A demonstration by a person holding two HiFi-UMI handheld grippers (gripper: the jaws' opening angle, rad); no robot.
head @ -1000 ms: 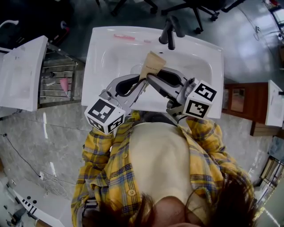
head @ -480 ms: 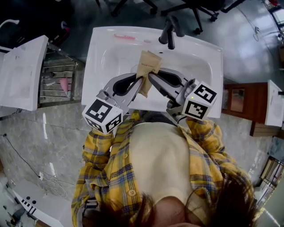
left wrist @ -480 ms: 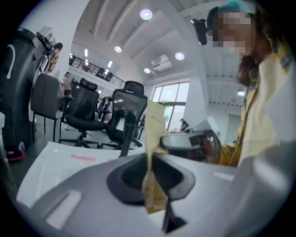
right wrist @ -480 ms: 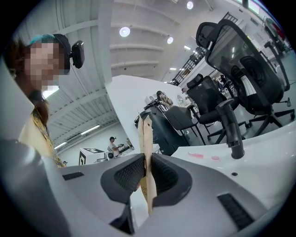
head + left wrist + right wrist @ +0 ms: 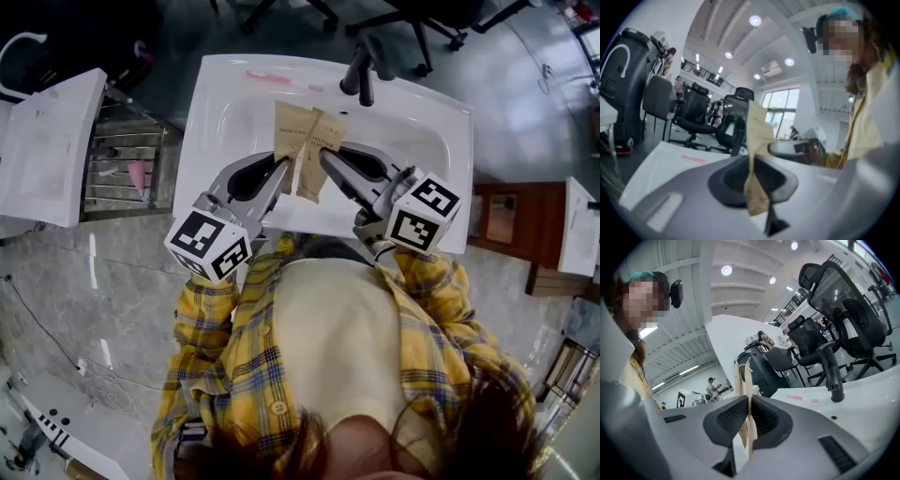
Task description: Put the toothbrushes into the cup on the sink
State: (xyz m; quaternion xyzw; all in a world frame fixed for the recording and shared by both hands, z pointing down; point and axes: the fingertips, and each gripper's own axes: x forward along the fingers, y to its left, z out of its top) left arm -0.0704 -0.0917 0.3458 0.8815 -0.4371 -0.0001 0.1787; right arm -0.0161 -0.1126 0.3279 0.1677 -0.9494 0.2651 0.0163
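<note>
A tan paper packet (image 5: 305,150) hangs over the white sink (image 5: 217,103), spread into two flat panels side by side. My left gripper (image 5: 283,167) is shut on the left panel (image 5: 757,140). My right gripper (image 5: 323,157) has its jaws closing, and its pads pinch the right panel (image 5: 746,380) between them. A pink toothbrush (image 5: 267,78) lies on the sink's back rim, also visible in the left gripper view (image 5: 693,158) and the right gripper view (image 5: 794,397). No cup shows in any view.
A black faucet (image 5: 361,67) stands at the back of the sink, right of the toothbrush. A metal rack (image 5: 122,164) with a pink item stands left of the sink, beside a white unit (image 5: 47,150). Office chairs stand behind the sink.
The packet went from one tilted piece to two panels spread side by side. My left gripper shifted left with its panel. The right jaws narrowed onto the right panel.
</note>
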